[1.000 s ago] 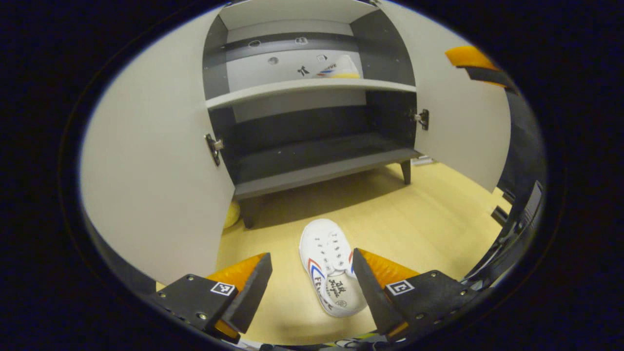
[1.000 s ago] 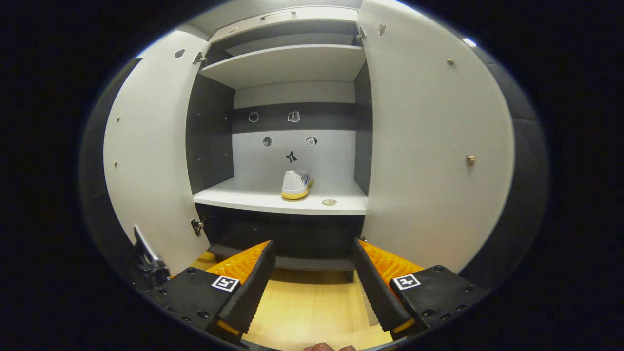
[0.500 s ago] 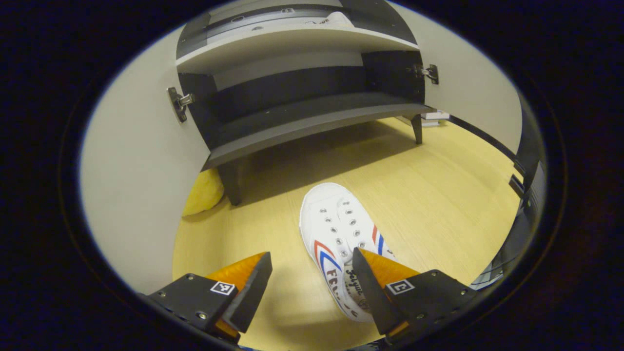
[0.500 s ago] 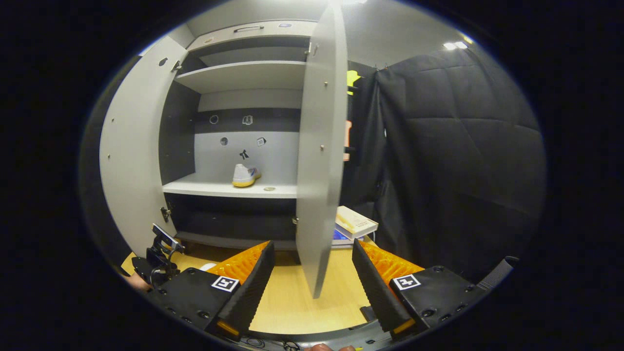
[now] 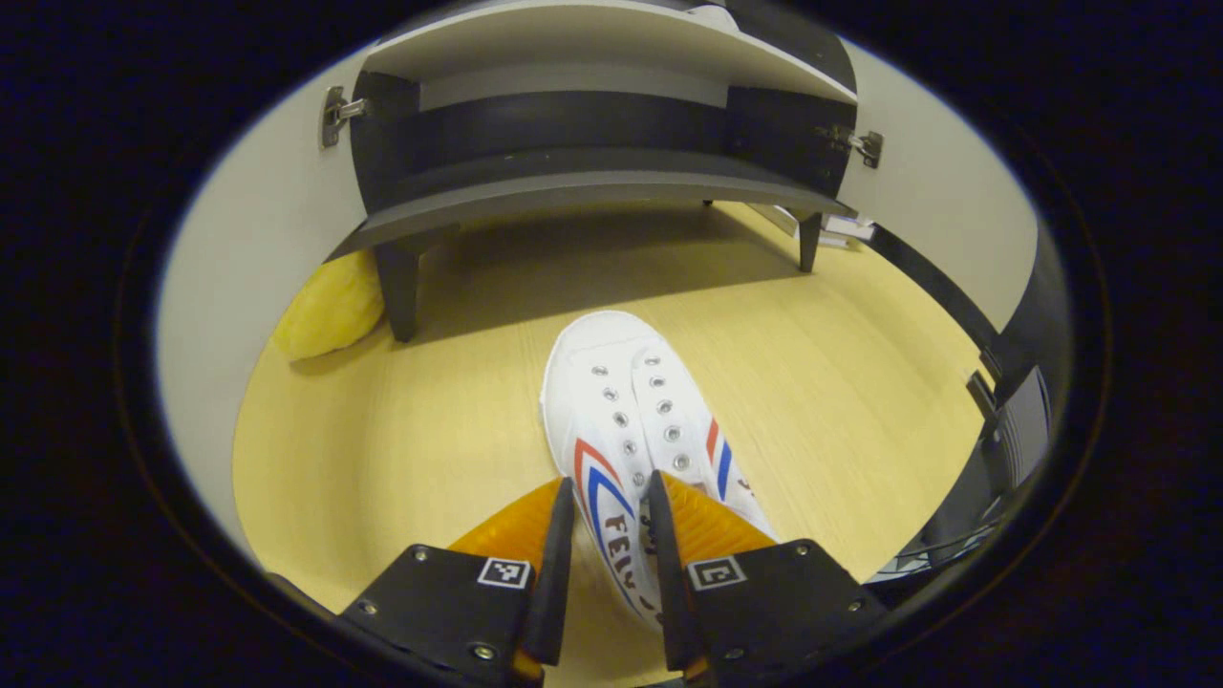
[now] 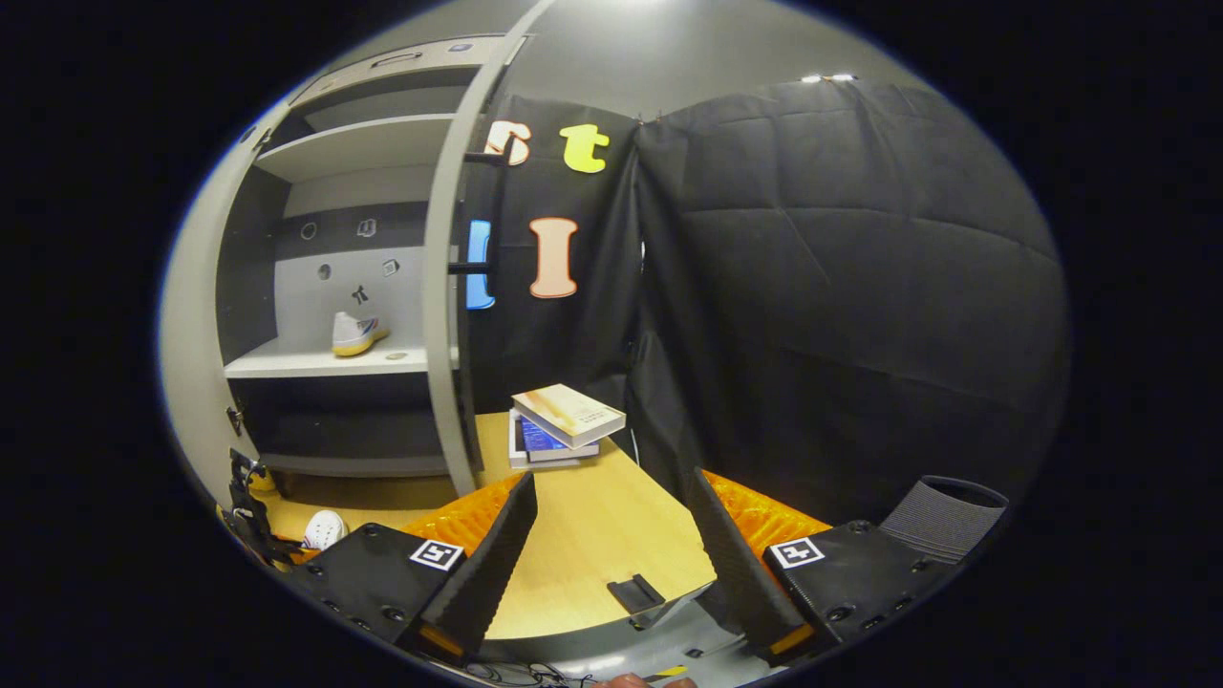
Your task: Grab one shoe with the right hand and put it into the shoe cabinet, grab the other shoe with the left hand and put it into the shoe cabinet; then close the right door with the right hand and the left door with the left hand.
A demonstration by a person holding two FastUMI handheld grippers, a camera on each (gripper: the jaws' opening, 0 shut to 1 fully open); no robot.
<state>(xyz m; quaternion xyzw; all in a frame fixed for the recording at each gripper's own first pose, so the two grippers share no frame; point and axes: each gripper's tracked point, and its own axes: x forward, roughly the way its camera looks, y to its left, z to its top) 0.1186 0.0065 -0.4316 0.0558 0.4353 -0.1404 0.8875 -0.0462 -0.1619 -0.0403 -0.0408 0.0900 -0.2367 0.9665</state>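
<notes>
The left gripper (image 5: 605, 535) had its fingers pinching only the white sneaker's (image 5: 638, 449) thin side wall near the shoe cabinet (image 5: 592, 182), so it risked slipping; the right gripper (image 6: 611, 545) stood open-fingered.

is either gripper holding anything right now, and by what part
The left gripper pinches the white shoe on the floor by its near side wall. The right gripper is open, holding nothing.

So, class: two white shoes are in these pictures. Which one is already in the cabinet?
The shoe with the yellow sole, standing on the cabinet's light shelf. The other shoe is on the wooden floor between the left gripper fingers.
</notes>
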